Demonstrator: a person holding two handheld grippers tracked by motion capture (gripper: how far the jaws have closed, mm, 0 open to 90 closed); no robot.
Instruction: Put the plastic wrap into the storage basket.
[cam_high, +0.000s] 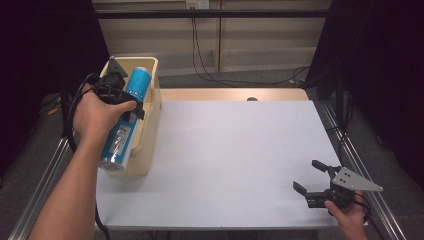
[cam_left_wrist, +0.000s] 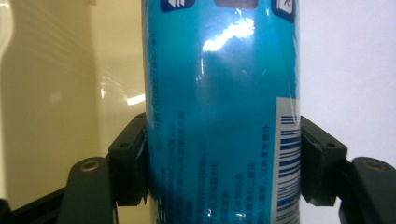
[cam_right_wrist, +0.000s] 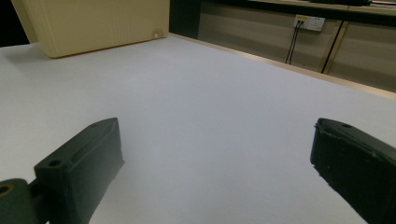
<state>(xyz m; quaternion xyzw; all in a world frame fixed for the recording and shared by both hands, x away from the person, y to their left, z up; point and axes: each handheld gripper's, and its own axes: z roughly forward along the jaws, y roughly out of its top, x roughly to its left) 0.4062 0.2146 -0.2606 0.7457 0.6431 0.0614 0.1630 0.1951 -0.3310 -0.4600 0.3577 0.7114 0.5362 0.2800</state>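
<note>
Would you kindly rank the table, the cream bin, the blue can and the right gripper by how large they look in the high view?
1. Table, by far the largest.
2. Cream bin, partly hidden by the can and hand.
3. Blue can, held by the left gripper.
4. Right gripper, smallest, though close to the can.

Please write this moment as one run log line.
left gripper: jaws shut on blue can | can: above cream bin | right gripper: jaws open, holding nothing, above white table
</note>
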